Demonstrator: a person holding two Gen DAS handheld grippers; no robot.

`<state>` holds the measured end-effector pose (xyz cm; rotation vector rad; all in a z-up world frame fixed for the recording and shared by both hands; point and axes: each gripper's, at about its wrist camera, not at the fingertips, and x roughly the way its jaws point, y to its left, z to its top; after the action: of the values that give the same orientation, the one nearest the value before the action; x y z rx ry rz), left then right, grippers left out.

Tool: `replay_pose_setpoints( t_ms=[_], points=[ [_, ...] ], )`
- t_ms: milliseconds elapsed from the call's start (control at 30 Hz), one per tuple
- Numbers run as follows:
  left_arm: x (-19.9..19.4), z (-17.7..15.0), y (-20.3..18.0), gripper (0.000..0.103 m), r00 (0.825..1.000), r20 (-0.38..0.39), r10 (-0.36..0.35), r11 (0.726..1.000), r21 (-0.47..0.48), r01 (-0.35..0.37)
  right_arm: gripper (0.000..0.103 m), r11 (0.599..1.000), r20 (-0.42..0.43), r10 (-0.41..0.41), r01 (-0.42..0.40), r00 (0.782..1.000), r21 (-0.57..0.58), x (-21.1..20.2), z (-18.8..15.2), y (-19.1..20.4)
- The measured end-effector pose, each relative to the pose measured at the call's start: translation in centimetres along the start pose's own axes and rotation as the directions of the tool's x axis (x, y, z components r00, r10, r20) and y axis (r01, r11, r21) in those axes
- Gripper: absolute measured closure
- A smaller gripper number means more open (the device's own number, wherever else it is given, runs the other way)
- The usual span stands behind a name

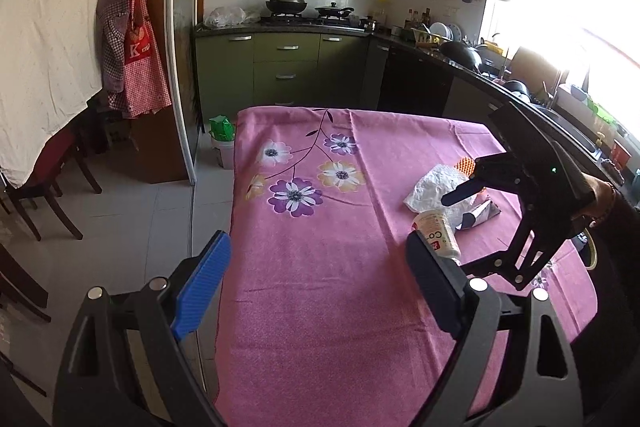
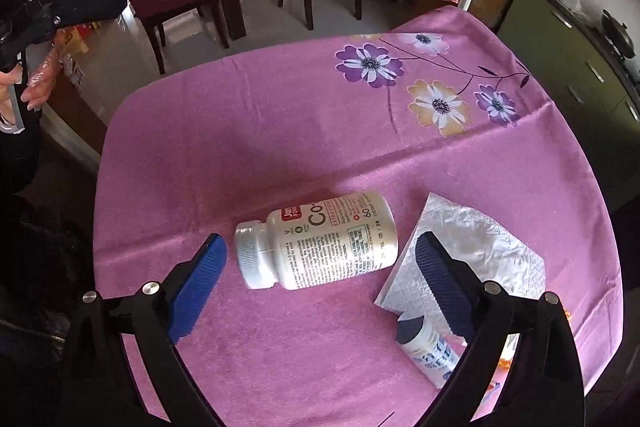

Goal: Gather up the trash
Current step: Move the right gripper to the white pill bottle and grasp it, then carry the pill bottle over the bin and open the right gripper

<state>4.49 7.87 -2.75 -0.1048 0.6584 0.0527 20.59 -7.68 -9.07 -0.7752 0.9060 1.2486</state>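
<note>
Right wrist view: the white pill bottle (image 2: 320, 243) is lying on its side on the pink tablecloth (image 2: 280, 131), long axis left-right, cap pointing left, between the right gripper's (image 2: 320, 267) spread, empty jaws. Left wrist view: the left gripper (image 1: 316, 283) is hovering, jaws wide, holding nothing.

The worktop (image 2: 280, 131) was covered by a pink cloth (image 2: 224, 163) printed with purple, white and yellow flowers. On the cloth a white pill bottle (image 2: 320, 247) lay on its side, its ribbed cap toward the near-left. Just beside its base lay a crumpled white paper napkin (image 2: 492, 243), and near that a small blue-and-white packet (image 2: 430, 355).
</note>
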Motion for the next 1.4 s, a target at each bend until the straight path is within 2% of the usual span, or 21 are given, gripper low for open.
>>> replay_pose_setpoints(
  t_ms=[133,233,400,500,700,933,1100,1200,1300,1400],
  points=[
    [0.0,0.1,0.0,0.019,1.0,-0.009,0.015,1.0,-0.002,-0.015,0.009,0.998,-0.038,0.044,-0.045,0.998,-0.046,1.5,0.5,-0.2],
    [0.3,0.2,0.2,0.018,1.0,-0.014,0.014,1.0,-0.014,-0.014,0.009,0.996,-0.039,0.085,-0.087,0.996,-0.033,2.1,0.4,-0.7],
    [0.7,0.3,0.1,0.018,1.0,-0.023,0.012,1.0,-0.011,-0.012,0.009,0.995,-0.046,0.094,-0.096,0.995,-0.037,2.8,0.5,-0.7],
    [0.8,0.2,0.0,0.018,1.0,-0.027,0.011,1.0,-0.009,-0.011,0.017,0.996,-0.043,0.078,-0.08,0.996,-0.048,3.2,0.5,-0.5],
    [0.9,0.0,-0.2,0.018,0.999,-0.034,0.007,1.0,-0.004,-0.007,0.017,0.998,0.006,0.069,-0.069,0.998,0.016,2.6,0.0,-0.9],
    [0.9,0.0,-1.0,0.017,0.999,-0.036,-0.01,1.0,0.012,0.011,0.017,0.994,0.109,0.079,-0.087,0.991,0.072,-1.1,-1.5,0.8],
    [1.2,0.2,-2.9,0.016,0.998,-0.041,-0.052,0.997,0.051,0.054,0.017,0.989,0.196,0.023,-0.051,0.98,0.141,-5.4,-4.3,1.7],
    [1.8,0.4,-4.5,0.016,0.995,-0.048,-0.085,0.993,0.083,0.089,0.017,0.974,0.231,-0.064,0.011,0.971,0.226,-8.8,-7.6,1.8],
    [2.3,0.6,-6.2,0.016,0.992,-0.049,-0.12,0.986,0.111,0.125,0.017,0.935,0.227,-0.171,0.084,0.959,0.345,-12.2,-12.1,1.0],
    [2.9,0.6,-8.1,0.016,0.985,-0.055,-0.162,0.977,0.131,0.168,0.017,0.844,0.169,-0.305,0.183,0.937,0.505,-15.4,-17.8,-0.7]
  ],
)
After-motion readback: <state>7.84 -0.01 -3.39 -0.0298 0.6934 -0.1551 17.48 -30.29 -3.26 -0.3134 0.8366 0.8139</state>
